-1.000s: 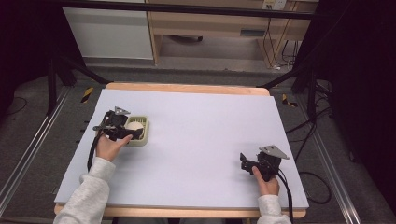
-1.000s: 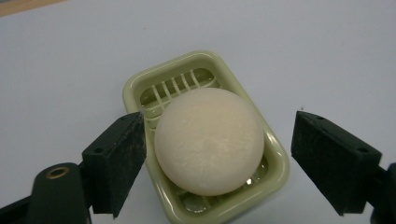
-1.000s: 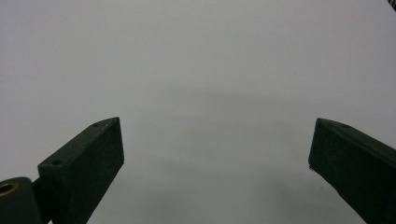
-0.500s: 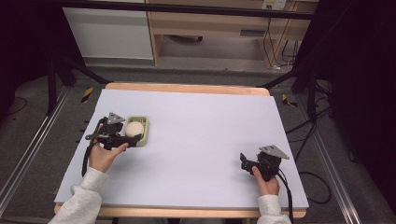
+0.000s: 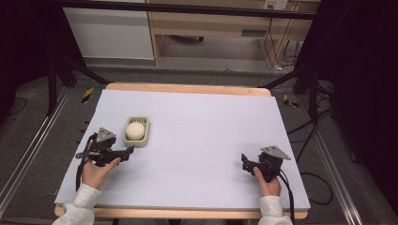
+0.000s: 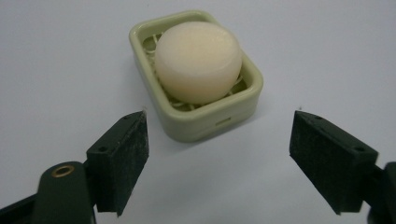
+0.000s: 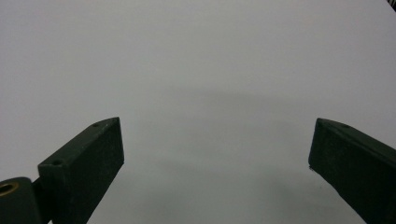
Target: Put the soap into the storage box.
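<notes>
Left claw (image 6: 217,154) withdrawn from soap (image 6: 198,60).

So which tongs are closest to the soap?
The left tongs, open just short of the soap in its green dish; the right tongs sit far across the table.

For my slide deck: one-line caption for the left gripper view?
Open left gripper faces a round cream soap resting in a pale green dish on the white table.

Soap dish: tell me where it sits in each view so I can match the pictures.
High view: the green soap dish sits left of centre on the table, just beyond the left gripper.
Left gripper view: upper centre, beyond the open jaws.
Right gripper view: not in it.
Shared landmark: the round cream soap lying in the dish.
</notes>
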A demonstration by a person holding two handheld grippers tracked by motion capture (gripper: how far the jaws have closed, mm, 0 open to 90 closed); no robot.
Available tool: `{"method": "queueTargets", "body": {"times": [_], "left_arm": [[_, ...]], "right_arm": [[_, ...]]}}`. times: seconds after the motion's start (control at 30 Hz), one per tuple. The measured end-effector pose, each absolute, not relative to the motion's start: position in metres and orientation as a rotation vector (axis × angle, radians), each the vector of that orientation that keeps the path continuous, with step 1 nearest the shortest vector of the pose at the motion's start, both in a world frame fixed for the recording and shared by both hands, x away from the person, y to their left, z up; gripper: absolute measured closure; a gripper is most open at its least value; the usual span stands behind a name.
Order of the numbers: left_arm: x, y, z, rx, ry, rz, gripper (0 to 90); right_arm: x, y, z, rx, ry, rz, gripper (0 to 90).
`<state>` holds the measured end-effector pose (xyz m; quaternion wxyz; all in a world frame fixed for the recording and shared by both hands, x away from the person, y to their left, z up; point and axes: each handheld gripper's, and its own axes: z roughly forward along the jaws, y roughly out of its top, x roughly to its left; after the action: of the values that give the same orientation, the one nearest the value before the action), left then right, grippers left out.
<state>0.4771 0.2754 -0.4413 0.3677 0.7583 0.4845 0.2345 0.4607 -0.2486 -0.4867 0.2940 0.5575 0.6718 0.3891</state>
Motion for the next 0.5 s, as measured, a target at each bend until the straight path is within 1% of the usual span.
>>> {"method": "queueTargets", "body": {"times": [0.27, 0.33, 0.5], "left_arm": [[0.462, 0.289, -0.459, 1.936, 1.277, 0.591, 23.4], [0.46, 0.297, -0.463, 1.935, 1.308, 0.608, 23.2], [0.458, 0.307, -0.469, 1.932, 1.351, 0.6, 22.9]], "right_arm": [[0.46, -0.249, -0.486, 1.486, 1.786, 1.038, 3.7], [0.46, -0.249, -0.486, 1.485, 1.787, 1.04, 3.6], [0.46, -0.249, -0.486, 1.487, 1.785, 1.04, 3.7]]}}
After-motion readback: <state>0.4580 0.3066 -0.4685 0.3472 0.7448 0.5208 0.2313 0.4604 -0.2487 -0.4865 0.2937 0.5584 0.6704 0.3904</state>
